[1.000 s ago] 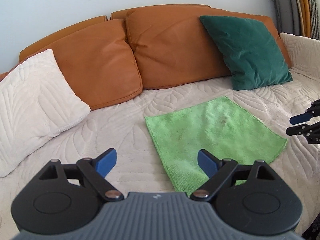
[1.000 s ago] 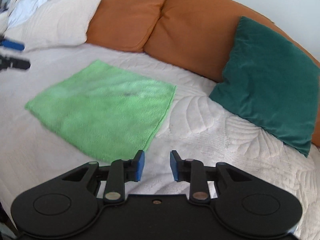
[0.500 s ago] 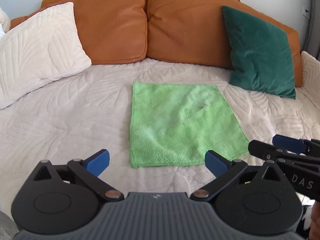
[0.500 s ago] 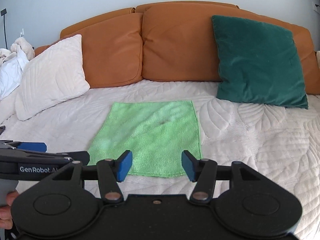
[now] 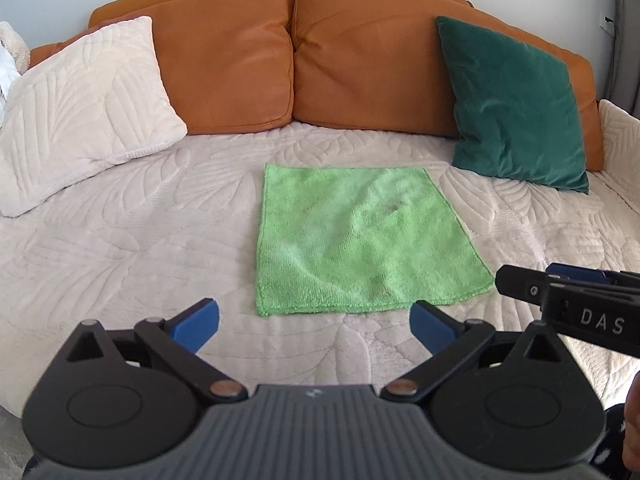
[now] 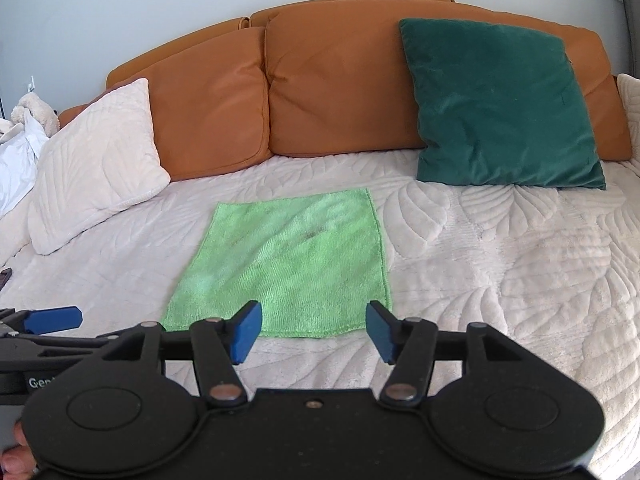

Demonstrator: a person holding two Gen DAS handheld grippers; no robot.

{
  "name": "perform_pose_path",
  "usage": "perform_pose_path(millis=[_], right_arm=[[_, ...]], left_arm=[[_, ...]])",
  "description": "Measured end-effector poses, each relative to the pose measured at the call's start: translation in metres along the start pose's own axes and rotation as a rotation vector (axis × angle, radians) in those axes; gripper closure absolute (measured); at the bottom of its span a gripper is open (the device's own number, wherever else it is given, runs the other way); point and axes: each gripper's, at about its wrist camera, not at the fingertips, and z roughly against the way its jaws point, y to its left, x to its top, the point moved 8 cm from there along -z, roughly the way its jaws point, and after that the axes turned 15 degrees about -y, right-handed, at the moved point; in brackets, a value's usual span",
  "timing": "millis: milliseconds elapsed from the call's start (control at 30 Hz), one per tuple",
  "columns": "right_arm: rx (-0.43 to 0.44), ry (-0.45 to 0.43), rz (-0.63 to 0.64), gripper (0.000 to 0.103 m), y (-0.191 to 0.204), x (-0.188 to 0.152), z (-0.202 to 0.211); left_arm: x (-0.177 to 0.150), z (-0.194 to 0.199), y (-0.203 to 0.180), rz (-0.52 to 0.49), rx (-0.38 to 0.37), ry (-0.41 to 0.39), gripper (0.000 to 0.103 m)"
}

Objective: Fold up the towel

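While both claws hang above the near edge of the sofa, the green towel (image 5: pixel 360 240) lies spread flat and unfolded on the cream quilted cover (image 5: pixel 140 240), a rough square of fuzzy microfibre with a small dark spot toward its far half and faint ripples across the middle. It sits mid-seat, with the orange back cushions (image 5: pixel 340 60) at 12 o'clock, the white pillow (image 5: pixel 80 112) at 10 o'clock and the dark green pillow (image 5: pixel 516 104) at 2 o'clock.

From the left wrist view the right claw (image 5: pixel 520 276) enters at 3 o'clock, seen side-on, just off the towel's near right corner. Only the right wrist view shows the white bedding and plush toy (image 6: pixel 32 116) at 9 o'clock, a dark object at the cover's left edge, and the left claw's blue pad at 8 o'clock.

Left claw (image 5: pixel 314 322) stands wide apart, holding nothing; the towel's near hem lies at 12 o'clock just beyond its tips. Right claw (image 6: pixel 314 332) is likewise apart and empty, its blue pads (image 6: pixel 246 332) framing the towel's near right portion.
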Motion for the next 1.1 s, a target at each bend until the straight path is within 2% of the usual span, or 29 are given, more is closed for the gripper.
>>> perform_pose_path(millis=[267, 500, 800, 900, 1000, 1067, 1100], right_arm=[[-0.039, 0.02, 0.046, 0.044, -0.007, -0.005, -0.019], [-0.047, 0.014, 0.008, 0.044, -0.015, -0.001, -0.029], [0.029, -0.027, 0.03, 0.044, -0.023, 0.003, -0.02], [0.081, -0.009, 0.054, 0.044, -0.025, 0.003, -0.016], [0.126, 0.002, 0.149, 0.044, -0.027, 0.0, -0.009], [0.172, 0.025, 0.183, 0.044, -0.027, -0.001, -0.005], [0.195, 0.044, 0.187, 0.044, -0.027, -0.001, -0.004]], left_arm=[[0.003, -0.014, 0.006, 0.002, 0.049, -0.044, 0.0], [0.004, -0.026, 0.009, 0.006, 0.037, -0.026, 0.0], [0.002, -0.023, 0.023, -0.006, -0.065, -0.066, 0.0], [0.003, -0.017, 0.033, 0.013, -0.126, -0.088, 0.0], [0.001, -0.014, 0.039, -0.069, -0.238, -0.052, 0.0], [-0.001, -0.018, 0.042, -0.162, -0.269, -0.02, 0.002], [0.0, -0.019, 0.043, -0.229, -0.284, -0.036, 0.002]])
